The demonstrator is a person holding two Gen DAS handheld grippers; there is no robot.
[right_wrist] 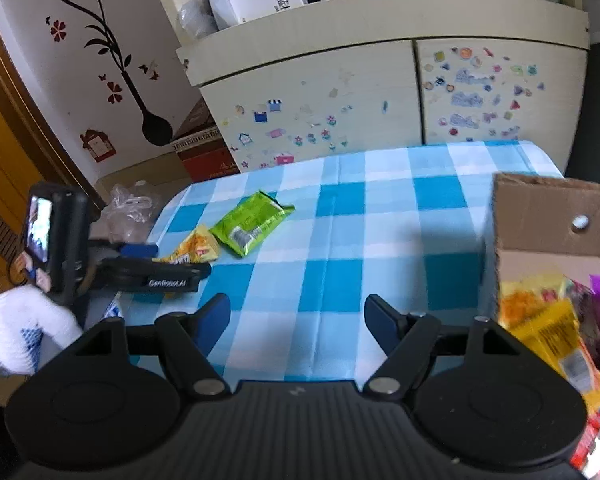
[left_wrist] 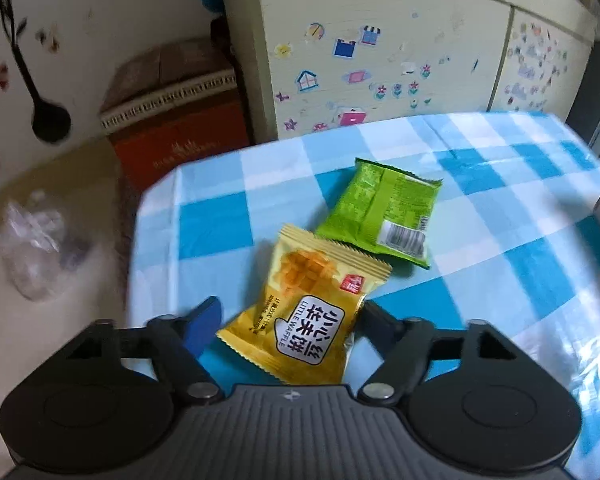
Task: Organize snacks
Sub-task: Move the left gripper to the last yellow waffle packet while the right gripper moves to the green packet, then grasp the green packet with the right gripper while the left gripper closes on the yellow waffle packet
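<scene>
A yellow waffle snack packet (left_wrist: 308, 312) lies between the fingers of my left gripper (left_wrist: 288, 312), which is shut on its two side edges just above the checked tablecloth (left_wrist: 500, 240). Beyond it a green snack packet (left_wrist: 384, 208) lies flat, barcode side up. The right wrist view shows the left gripper (right_wrist: 172, 259) from the side, held by a white-gloved hand (right_wrist: 16, 328), with the yellow packet (right_wrist: 198, 246) tilted in it and the green packet (right_wrist: 252, 222) beside it. My right gripper (right_wrist: 298, 312) hangs open over bare cloth with nothing in it.
A cardboard box (right_wrist: 540, 216) at the table's right holds several snack packets (right_wrist: 540, 320). A sticker-covered cabinet (right_wrist: 320, 92) stands behind the table. A clear plastic bag (left_wrist: 36, 240) and a red carton (left_wrist: 180, 136) sit beyond the table's left edge.
</scene>
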